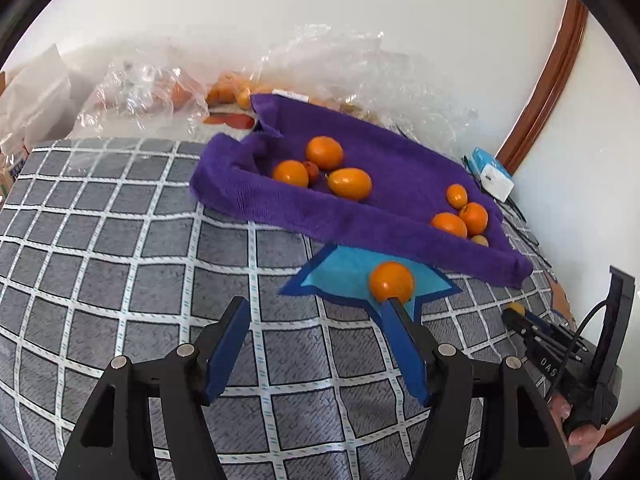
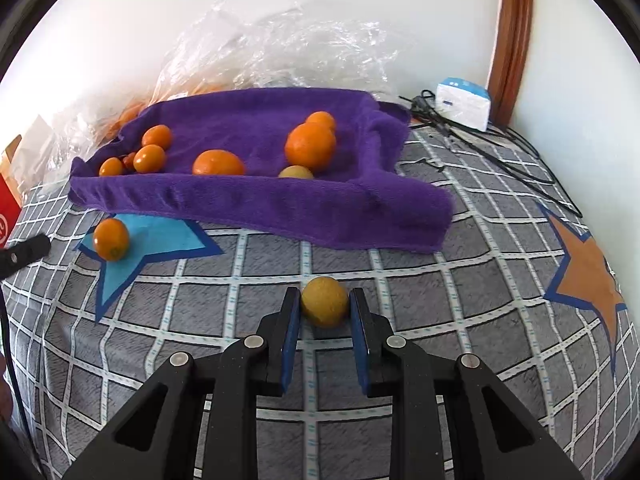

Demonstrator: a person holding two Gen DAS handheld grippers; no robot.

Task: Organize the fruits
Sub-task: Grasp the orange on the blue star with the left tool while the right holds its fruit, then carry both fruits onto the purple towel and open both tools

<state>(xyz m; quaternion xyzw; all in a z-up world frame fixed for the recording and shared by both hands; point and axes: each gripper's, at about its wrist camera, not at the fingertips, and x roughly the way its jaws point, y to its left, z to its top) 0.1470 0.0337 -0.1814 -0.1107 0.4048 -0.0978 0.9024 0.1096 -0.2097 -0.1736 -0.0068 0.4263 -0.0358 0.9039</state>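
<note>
A purple towel [image 1: 380, 208] [image 2: 260, 200] lies bunched on the checked cloth with several oranges [image 1: 324, 153] [image 2: 310, 146] on it. One orange [image 1: 391, 281] [image 2: 111, 239] rests on a blue star patch [image 1: 340, 276] [image 2: 160, 232] in front of the towel. My left gripper [image 1: 316, 306] is open with nothing between its pads, and its right fingertip sits right at that orange. My right gripper [image 2: 324, 296] is shut on a small yellow fruit [image 2: 324, 301] low over the cloth. In the left wrist view it shows at the right edge [image 1: 514, 312].
Crumpled clear plastic bags [image 1: 140, 92] [image 2: 288, 48] with more oranges lie behind the towel by the wall. A white and blue box [image 2: 464, 104] and black cables [image 2: 500, 160] sit at the back right. An orange star patch [image 2: 584, 276] marks the cloth's right side.
</note>
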